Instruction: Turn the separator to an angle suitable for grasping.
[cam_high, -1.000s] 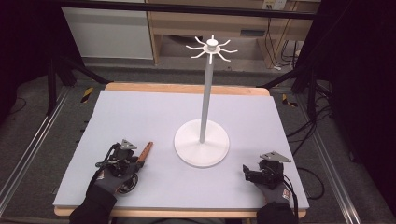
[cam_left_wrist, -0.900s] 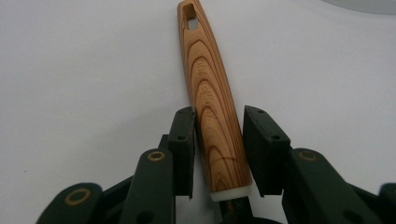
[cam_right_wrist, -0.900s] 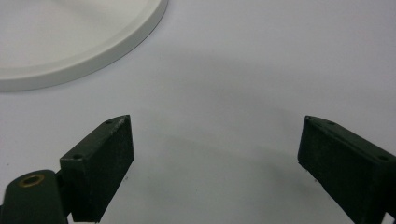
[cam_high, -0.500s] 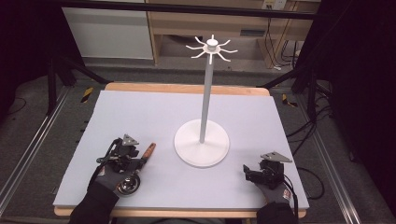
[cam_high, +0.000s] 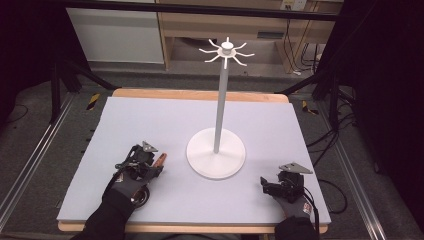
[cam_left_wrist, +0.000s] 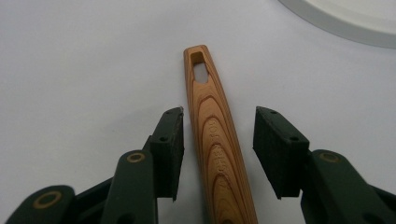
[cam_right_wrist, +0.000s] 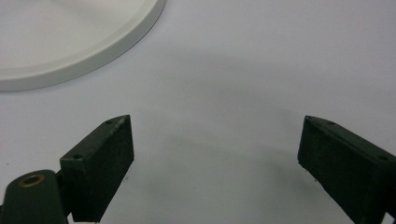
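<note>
The left tongs (cam_left_wrist: 217, 140) have just been opening, their pads apart around the wooden handle (cam_left_wrist: 215, 135) lying on the table (cam_high: 150, 120), ungripped; the right tongs (cam_right_wrist: 215, 158) gape empty. Hanging it on the white stand (cam_high: 216, 150) ahead looks not yet done.

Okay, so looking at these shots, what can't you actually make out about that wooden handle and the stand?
- Wooden handle: its lower end is cut off by the bottom edge of the left gripper view, so what tool it belongs to is unclear; in the high view the left gripper covers most of it.
- Lettering on the handle: too blurred to read.
- White stand: in both gripper views the frame edge cuts it off, leaving just its base rim.
</note>
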